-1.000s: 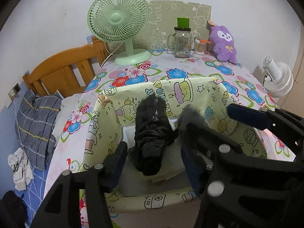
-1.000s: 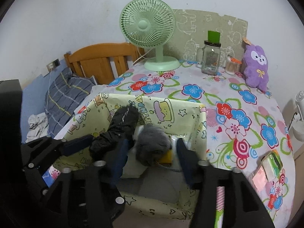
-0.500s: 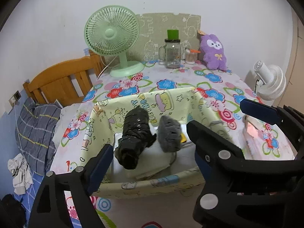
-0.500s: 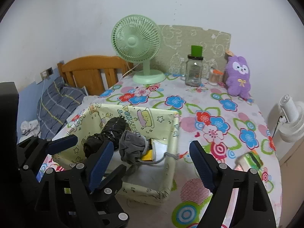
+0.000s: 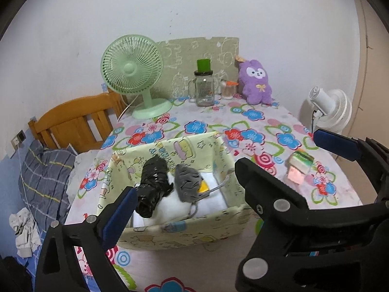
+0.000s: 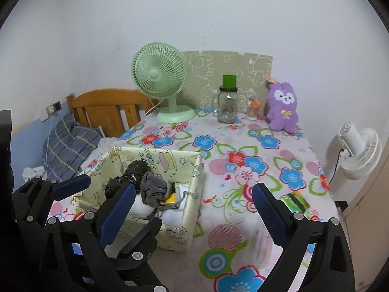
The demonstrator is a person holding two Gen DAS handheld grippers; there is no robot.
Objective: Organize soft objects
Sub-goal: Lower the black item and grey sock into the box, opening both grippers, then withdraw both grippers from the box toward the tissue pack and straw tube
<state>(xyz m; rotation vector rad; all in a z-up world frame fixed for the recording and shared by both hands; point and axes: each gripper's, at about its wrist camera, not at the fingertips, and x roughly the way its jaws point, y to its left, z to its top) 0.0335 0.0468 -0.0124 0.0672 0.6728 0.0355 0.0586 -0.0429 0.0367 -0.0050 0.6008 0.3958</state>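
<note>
Gaping wide with nothing between its blue pads, the left gripper [image 5: 184,177] hangs above the near end of the basket [image 5: 184,231]; its jaws have just been opening, and the black roll [image 5: 153,187] lies below and just ahead of its left pad, apart from it. The right gripper [image 6: 192,202] stands spread as far, also just opened and empty, its left pad over the basket's near right part and its right pad out over the bare tablecloth [image 6: 243,170]. Inside the basket, ahead of both grippers, the black roll and the grey roll [image 5: 187,185] lie side by side, touching or nearly so, on white padding [image 5: 211,194], with a yellow thing [image 5: 203,187] peeking out beside the grey roll and a grey cord [image 5: 218,185] running to the basket's right wall. To the right of the grippers, on the cloth, sits a small green-and-pink pack [image 5: 299,168]. Farther ahead, along the wall, stand a green fan [image 5: 136,73], a glass jar [image 5: 204,90] with a green top, a small cup [image 5: 228,90] and a purple plush [image 5: 256,82]. Off to the left are a wooden headboard [image 5: 73,124] and a plaid pillow [image 5: 41,177]; off to the right, past the table's edge, a white fan [image 5: 333,109].
</note>
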